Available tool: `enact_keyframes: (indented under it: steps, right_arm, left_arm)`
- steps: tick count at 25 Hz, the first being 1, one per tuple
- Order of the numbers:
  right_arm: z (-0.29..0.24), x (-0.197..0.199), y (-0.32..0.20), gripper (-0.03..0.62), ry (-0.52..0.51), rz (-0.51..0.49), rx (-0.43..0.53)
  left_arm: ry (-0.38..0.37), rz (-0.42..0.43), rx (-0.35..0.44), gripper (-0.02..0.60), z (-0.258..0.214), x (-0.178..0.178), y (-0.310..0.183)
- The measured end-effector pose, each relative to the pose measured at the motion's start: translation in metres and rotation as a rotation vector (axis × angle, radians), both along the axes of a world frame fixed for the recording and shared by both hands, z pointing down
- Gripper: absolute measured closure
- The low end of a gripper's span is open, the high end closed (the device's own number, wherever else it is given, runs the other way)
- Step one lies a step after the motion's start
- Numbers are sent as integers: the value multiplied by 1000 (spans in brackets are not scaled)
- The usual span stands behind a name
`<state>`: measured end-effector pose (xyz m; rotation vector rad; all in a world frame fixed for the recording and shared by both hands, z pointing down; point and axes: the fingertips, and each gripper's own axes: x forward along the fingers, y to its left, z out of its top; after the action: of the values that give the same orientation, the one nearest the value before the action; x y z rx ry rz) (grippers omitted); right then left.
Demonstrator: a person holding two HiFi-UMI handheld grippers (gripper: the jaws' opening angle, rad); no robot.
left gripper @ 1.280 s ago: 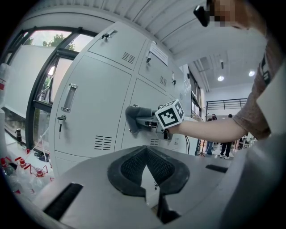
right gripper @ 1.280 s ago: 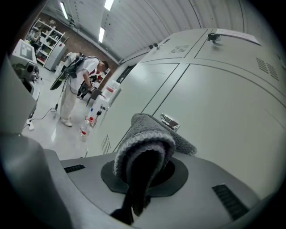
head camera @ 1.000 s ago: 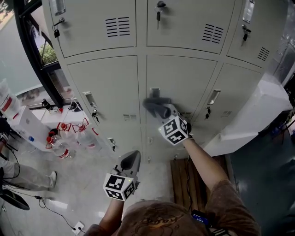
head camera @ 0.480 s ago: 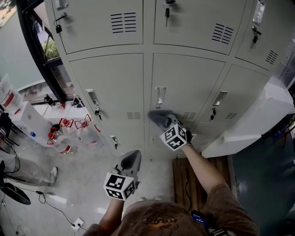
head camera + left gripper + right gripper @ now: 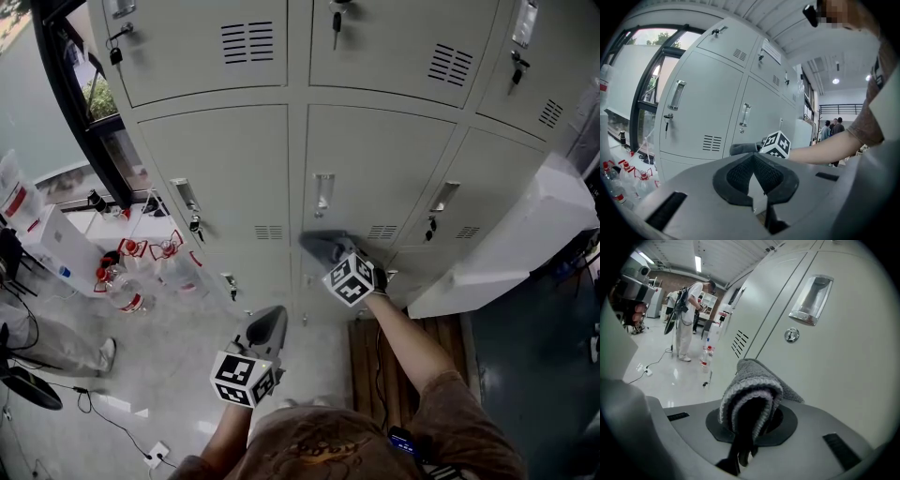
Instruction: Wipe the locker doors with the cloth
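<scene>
Pale grey sheet-metal locker doors (image 5: 216, 178), smooth, with slotted vents (image 5: 268, 232) and recessed handles (image 5: 185, 197). Held the left gripper (image 5: 269, 319) low, jaws closed on nothing. Rightward, clamped the folded, nubbly grey cloth (image 5: 319, 246) in the right gripper (image 5: 336, 255), against the middle door (image 5: 375, 169), low down. Seemingly mid-wipe; next called for steady pressure across unwiped panel.

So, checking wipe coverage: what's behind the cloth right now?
Behind the grey cloth is the middle locker door, below its recessed handle and keyhole lock. The door patch directly behind the cloth is covered, so its state can't be seen.
</scene>
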<state>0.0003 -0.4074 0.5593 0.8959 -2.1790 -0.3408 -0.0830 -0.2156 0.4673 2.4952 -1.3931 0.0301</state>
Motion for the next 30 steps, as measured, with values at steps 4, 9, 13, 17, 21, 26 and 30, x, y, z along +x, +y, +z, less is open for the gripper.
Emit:
enact_keyframes:
  steps: [4,9,13,17,21,26,30]
  right_arm:
    - [-6,5,17,562,29,-42,-8]
    - [-50,12,38,562,33,-90,65]
    - [-110,25,42,562,-5,-90,154]
    - [-168,37,41,562,-11,-81,237]
    - [-222,44,43,562,-14,-91,310]
    - [-290,49,44,562,-2,-102,412]
    - [-329,54,37,562,37,-98,468]
  left_arm:
    - [4,7,7,580,-2,4,2]
    - [11,27,17,580,-4,13,3]
    - [19,49,22,580,-6,22,5]
    - [20,71,30,580,-8,31,6]
    - [20,86,40,580,-12,36,6]
    - [19,95,45,580,-14,38,7]
    - [22,96,47,580,-15,39,9]
